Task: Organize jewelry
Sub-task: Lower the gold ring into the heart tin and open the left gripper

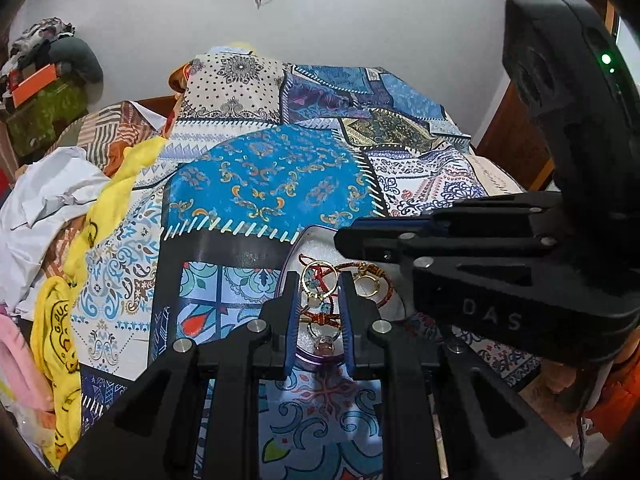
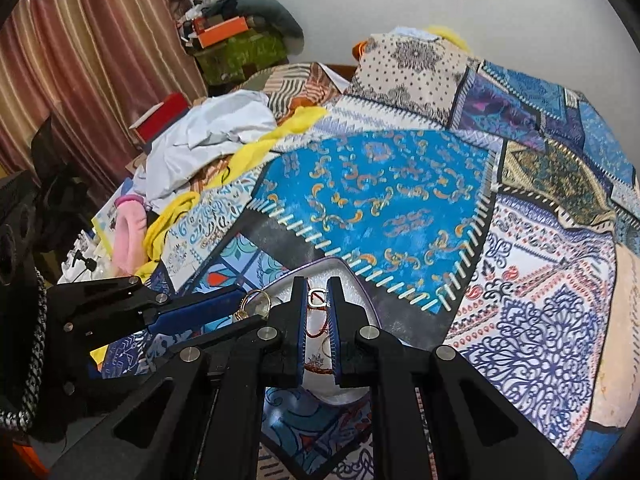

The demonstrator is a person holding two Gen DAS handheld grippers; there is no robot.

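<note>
Approach step is judged in hand: both grippers are held low over the tray (image 1: 316,236) of jewelry on the quilt (image 1: 264,176), nothing picked yet. Left gripper (image 1: 318,280) is seen with jaws narrowly parted, nothing clamped; a gold ring (image 1: 312,276) and red cords (image 1: 320,316) are framed between and just beyond its tips, and a stone ring (image 1: 324,345) lies nearer its base, by the tray's purple rim. Right gripper (image 2: 318,286) is nearly closed and empty; a small buckle-like piece (image 2: 317,297) is seen just past its tips, gold hoops (image 2: 256,304) to its left, red cord below. Whether any pad touches jewelry cannot be told. Next move is judged to need jaws opened wider, one piece singled out of the tangle, and a fine pinch, since the pieces overlap and cords may drag neighbours
</note>
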